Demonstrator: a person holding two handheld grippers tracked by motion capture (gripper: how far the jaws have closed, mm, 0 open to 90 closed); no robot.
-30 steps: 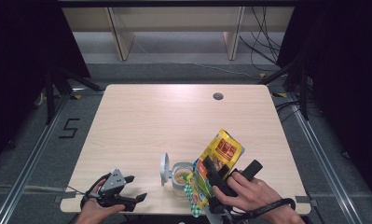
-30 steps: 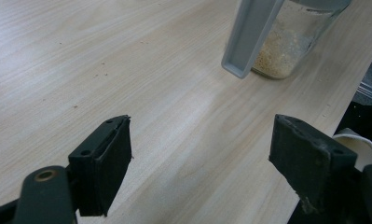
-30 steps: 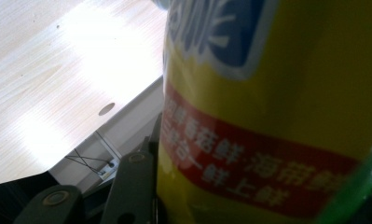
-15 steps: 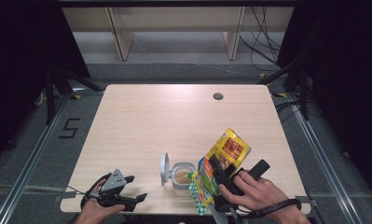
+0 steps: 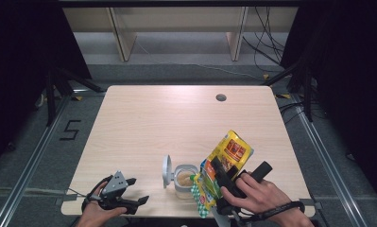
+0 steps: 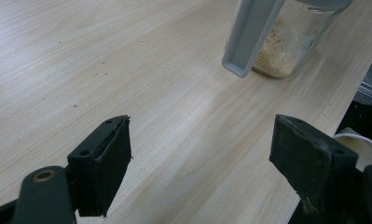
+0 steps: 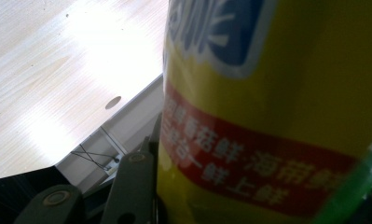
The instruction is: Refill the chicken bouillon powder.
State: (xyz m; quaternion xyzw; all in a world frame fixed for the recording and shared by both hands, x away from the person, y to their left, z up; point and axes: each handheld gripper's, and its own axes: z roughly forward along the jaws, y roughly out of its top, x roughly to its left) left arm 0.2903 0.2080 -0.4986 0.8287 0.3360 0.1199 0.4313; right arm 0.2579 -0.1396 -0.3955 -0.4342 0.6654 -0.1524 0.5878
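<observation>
Yellow glossy pouch (image 5: 228, 156) with a red band of white Chinese characters and a blue patch above it sits clamped in the right tongs (image 5: 220, 182), tilted over the open glass jar (image 5: 184, 181) of tan powder near the surface's (image 5: 176, 123) front edge. Left tongs (image 5: 129, 191) rest wide apart, holding nothing.

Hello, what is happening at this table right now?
A person works with a claw in each hand. The right claw is shut on a yellow plastic food pouch with a red label, tilted over a small clear jar that holds some beige powder. The jar's grey flip lid stands open. The left claw rests open near the front edge of the light wooden table, holding nothing.
</observation>
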